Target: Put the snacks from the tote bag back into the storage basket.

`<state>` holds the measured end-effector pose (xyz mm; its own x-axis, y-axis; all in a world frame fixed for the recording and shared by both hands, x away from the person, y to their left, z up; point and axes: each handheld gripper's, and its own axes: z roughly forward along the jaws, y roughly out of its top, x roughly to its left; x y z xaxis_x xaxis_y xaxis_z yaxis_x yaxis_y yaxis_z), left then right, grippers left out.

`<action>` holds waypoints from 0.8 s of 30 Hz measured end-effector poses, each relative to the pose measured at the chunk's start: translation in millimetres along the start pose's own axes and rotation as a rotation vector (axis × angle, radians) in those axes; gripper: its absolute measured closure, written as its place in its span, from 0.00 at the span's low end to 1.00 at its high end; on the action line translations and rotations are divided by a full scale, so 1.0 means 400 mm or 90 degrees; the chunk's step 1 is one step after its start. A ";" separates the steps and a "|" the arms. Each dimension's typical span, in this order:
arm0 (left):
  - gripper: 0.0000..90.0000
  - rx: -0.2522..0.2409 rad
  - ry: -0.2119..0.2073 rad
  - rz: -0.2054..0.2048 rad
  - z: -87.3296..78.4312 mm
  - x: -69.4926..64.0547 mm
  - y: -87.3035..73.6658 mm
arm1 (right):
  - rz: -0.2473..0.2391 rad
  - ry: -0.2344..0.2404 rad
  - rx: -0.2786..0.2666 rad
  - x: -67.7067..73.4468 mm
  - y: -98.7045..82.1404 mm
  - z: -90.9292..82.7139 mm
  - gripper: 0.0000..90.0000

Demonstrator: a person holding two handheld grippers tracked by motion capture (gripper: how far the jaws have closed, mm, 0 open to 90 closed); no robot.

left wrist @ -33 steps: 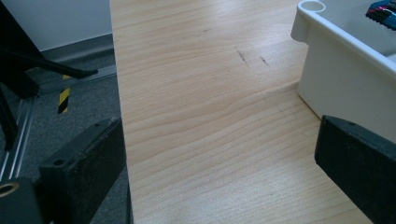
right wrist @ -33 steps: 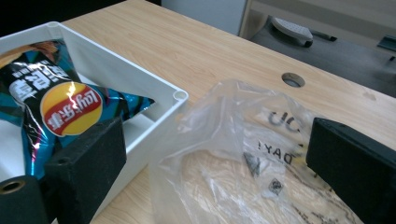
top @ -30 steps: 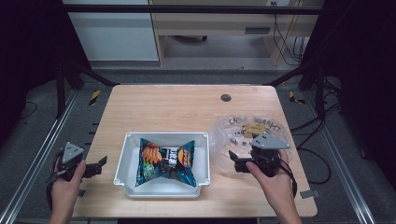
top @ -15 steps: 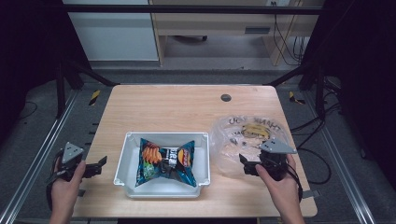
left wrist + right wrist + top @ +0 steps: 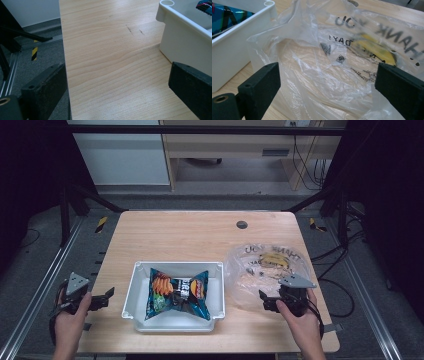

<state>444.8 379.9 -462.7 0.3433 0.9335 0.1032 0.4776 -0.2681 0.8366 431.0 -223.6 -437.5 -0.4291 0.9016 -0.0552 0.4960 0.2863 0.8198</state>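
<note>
Right tongs [image 5: 266, 300]: yours gape wide at plastic bag [image 5: 267, 270], its 6 o'clock edge.
Left tongs [image 5: 102, 297]: wide, holding nothing, tabletop [image 5: 190, 235] 8 o'clock.

A clear, crinkled plastic bag [image 5: 342, 62] carries black printed lettering and a yellow patch, and it lies on a pale wooden table [image 5: 190, 235] with fine brown grain lines. The white rectangular plastic tray [image 5: 132, 292] holds a glossy snack packet [image 5: 177, 292] patterned in blue and teal, with orange pieces and a black band across its middle. The right gripper [image 5: 327, 90] and the left gripper [image 5: 117, 90] both have matt black jaws, and each carries a grey plate on top.
</note>
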 end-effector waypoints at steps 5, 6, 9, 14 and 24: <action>0.02 0.001 0.000 0.001 0.000 0.000 0.000 | 0.001 0.007 -0.001 -0.001 -0.013 0.008 0.08; 0.02 0.001 0.000 0.001 0.000 0.000 0.000 | -0.002 0.008 0.001 -0.001 -0.016 0.010 0.08; 0.02 0.001 0.000 0.001 0.000 0.000 0.000 | -0.001 0.011 -0.002 0.000 -0.022 0.013 0.08; 0.02 0.001 0.000 0.001 -0.001 0.000 0.000 | -0.002 0.019 -0.001 0.000 -0.037 0.020 0.08; 0.02 0.001 -0.002 0.004 0.001 0.000 0.002 | -0.011 0.025 0.009 -0.001 -0.071 0.027 0.08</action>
<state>445.6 379.3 -462.3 0.3492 0.9310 0.1060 0.4767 -0.2739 0.8353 425.1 -228.4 -466.7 -0.4672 0.8829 -0.0463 0.4984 0.3062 0.8111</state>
